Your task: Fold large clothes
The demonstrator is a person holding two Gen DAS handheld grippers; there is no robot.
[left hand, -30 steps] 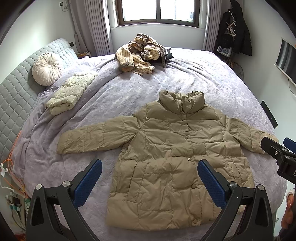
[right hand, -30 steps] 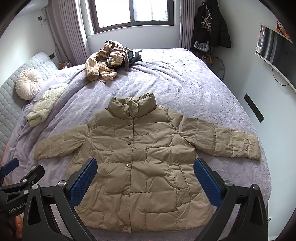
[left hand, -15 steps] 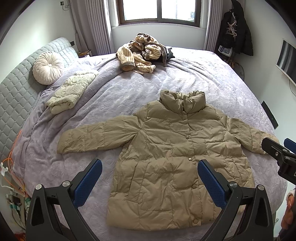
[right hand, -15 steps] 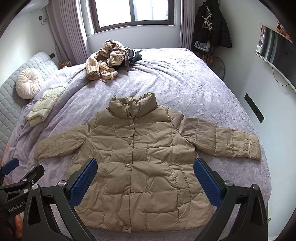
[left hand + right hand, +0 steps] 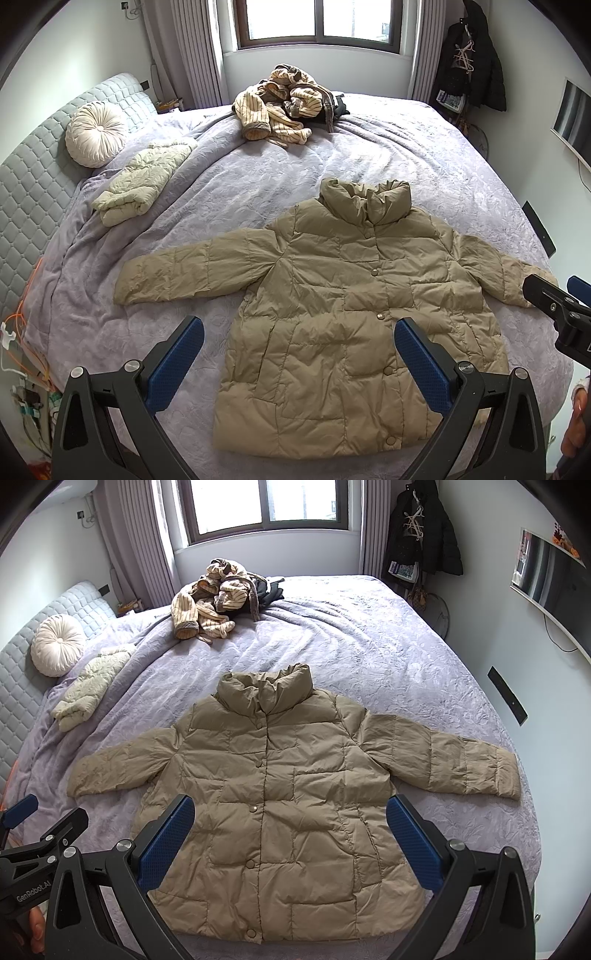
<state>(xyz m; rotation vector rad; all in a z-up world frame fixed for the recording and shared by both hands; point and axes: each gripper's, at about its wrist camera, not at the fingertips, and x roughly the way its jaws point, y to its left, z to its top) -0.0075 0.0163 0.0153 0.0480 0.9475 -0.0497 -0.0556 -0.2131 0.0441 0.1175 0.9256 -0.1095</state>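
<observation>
Left fingers [image 5: 421,360]: blue pads spread wide apart, holding nothing, hovering above the jacket's hem.
Right fingers [image 5: 412,843]: also spread wide and empty, over the jacket's lower half.
Left gripper [image 5: 295,365]: nearer the jacket's left side; also seen at the lower left edge of the right wrist view.
Right gripper [image 5: 290,845]: nearer the jacket's right side; its tip shows by the right cuff in the left wrist view.
Jacket [image 5: 332,317]: tan puffer, flat and face up, snapped shut, both sleeves out sideways, collar toward the window.
Bed [image 5: 258,184]: under the jacket, with a lilac cover.
Striped clothes [image 5: 280,107]: heaped on the bed well beyond the jacket's collar.
Cream garment [image 5: 144,181]: folded, beyond the jacket's left sleeve.
Cushion [image 5: 94,133]: round, past the cream garment, against the headboard [image 5: 33,184].
Window [image 5: 317,18]: far wall, beyond the jacket.
Black coat [image 5: 476,59]: hanging in the corner, far right of the jacket.
</observation>
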